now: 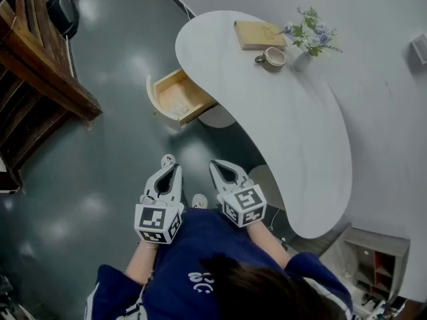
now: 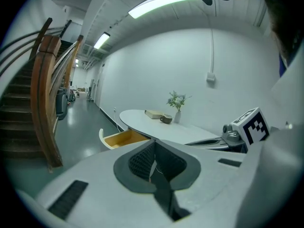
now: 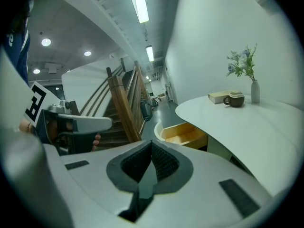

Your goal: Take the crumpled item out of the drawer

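While the person is standing by the white table (image 1: 293,145), the head view is showing the drawer (image 1: 179,97) hanging open under the table's far end, with the left gripper (image 1: 172,171) and right gripper (image 1: 217,167) hovering beside the table. Over the left gripper view, its jaws are pressing together on nothing. Over the right gripper view, those jaws are doing likewise. Whether the crumpled item is lying inside the drawer I cannot tell

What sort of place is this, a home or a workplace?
Probably a workplace lobby or reception: a long curved white desk with an open drawer, a wooden staircase, and strip lights on the ceiling.
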Motion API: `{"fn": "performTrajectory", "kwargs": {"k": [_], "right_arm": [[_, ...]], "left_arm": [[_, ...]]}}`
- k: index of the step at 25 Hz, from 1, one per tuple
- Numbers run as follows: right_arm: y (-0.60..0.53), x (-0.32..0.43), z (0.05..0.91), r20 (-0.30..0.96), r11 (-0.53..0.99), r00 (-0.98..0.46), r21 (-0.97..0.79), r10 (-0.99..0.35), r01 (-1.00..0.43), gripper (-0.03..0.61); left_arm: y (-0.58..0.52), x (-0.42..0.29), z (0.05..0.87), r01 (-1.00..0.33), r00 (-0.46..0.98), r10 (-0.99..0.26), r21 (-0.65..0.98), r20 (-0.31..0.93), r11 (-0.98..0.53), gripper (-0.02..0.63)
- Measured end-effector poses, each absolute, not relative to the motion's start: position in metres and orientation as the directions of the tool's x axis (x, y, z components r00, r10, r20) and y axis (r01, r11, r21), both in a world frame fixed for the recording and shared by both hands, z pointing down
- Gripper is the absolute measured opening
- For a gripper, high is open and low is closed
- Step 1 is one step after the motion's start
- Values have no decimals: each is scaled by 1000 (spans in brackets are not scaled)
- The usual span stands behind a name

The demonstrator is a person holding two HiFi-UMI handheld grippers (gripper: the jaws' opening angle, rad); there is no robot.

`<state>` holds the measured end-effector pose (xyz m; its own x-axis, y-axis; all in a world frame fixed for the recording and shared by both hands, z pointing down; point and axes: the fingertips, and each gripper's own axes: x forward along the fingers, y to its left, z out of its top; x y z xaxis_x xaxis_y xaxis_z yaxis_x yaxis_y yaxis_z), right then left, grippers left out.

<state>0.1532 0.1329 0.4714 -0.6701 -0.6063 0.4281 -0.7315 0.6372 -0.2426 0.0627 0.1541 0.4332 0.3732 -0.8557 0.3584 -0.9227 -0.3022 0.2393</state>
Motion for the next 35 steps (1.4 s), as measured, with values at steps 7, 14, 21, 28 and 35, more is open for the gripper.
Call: {"fn": "performTrajectory", "kwargs": {"k": [7,14,21,28,35], "right_arm": [[74,134,464,443,601,-627,-218,-641,-769,8],[21,104,469,476,556,-587,-222,-655,-801,8],[-22,64,471,475,521,-546,-197,-690,-830,8],[-50,37,470,497,522,-532,-173,-686,-835,8],[-70,32,475,511,540,-536,-158,-672,-827,8]], "left_arm": [[83,29,441,-908,404,-837,268,368,-321,5],[13,-3,430,-886,445,-828,300,342,-353,5],[-36,-43,433,-868,489,-803,275,340,-413,5],[-74,-78,426,-866,491,-809,285,322,-412,5],[-84,-86,429,-882,462,-820,279,340,-381,5]]}}
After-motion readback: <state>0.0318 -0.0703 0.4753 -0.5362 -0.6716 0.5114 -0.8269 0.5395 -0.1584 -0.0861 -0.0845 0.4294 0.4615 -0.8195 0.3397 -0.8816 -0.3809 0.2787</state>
